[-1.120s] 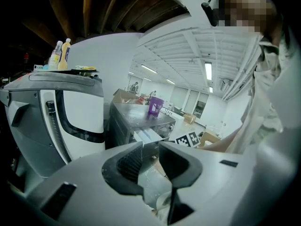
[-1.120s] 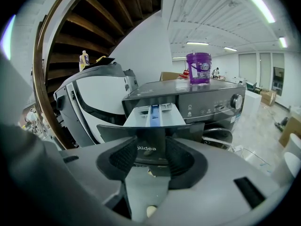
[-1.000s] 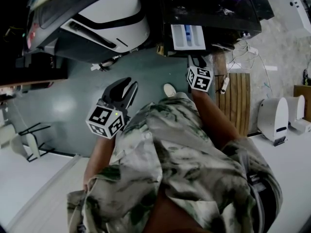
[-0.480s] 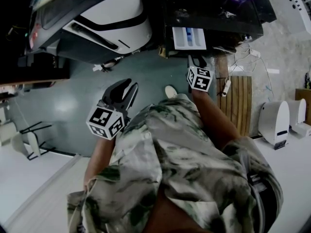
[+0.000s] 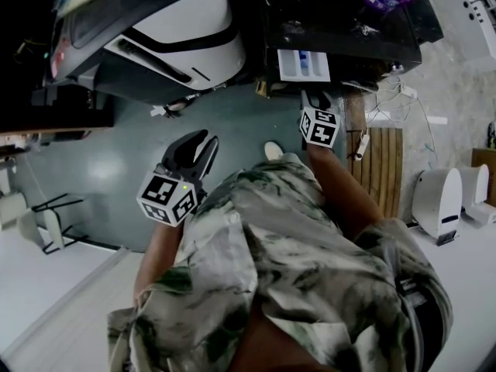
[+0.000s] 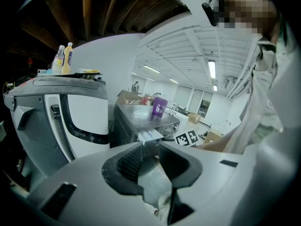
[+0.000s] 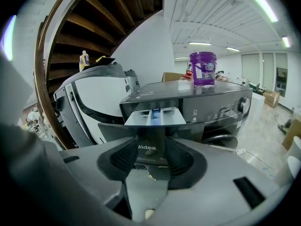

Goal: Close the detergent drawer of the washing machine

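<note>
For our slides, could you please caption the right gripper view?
Open right tool facing the pulled-out detergent drawer of a Midea washing machine, purple bucket on top.

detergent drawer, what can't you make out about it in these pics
- Whether the right gripper touches the detergent drawer: in the right gripper view its fingers overlap the drawer's front; in the head view it is too small and dark.
- Contents of the drawer's compartments: too small in both views.
- Purple bucket label: blurred, right gripper view.
</note>
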Demonstrator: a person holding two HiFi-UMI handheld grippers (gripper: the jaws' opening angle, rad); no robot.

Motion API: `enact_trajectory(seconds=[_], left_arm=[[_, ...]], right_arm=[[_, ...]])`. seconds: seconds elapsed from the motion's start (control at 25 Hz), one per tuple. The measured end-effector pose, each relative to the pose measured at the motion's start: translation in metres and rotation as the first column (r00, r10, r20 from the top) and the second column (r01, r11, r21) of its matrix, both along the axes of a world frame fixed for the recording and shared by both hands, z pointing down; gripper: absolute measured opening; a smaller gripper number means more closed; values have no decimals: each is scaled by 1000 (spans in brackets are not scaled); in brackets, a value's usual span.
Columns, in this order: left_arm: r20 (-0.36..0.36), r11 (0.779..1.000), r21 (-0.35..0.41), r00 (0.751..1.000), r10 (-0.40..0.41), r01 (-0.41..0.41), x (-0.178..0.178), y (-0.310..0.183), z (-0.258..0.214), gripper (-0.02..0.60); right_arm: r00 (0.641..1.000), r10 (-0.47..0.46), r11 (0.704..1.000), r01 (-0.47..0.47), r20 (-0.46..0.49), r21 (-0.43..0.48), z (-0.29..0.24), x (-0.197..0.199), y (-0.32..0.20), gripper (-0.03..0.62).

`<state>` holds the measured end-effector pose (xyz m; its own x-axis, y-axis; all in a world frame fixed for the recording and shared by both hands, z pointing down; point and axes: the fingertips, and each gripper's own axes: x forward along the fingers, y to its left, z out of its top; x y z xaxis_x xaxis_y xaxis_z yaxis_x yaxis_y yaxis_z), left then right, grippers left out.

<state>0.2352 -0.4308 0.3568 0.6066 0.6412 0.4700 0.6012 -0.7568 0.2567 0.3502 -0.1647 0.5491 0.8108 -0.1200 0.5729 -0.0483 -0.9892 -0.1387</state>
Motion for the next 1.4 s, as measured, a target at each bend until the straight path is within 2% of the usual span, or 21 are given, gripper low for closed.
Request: enact_trajectory(seconds=[1.4], left_arm=[[3,999,-2,999,-46,46,22,-6,6,115]], right_arm=[[1000,-23,1000,23,-11,-4,1,39,0,192]])
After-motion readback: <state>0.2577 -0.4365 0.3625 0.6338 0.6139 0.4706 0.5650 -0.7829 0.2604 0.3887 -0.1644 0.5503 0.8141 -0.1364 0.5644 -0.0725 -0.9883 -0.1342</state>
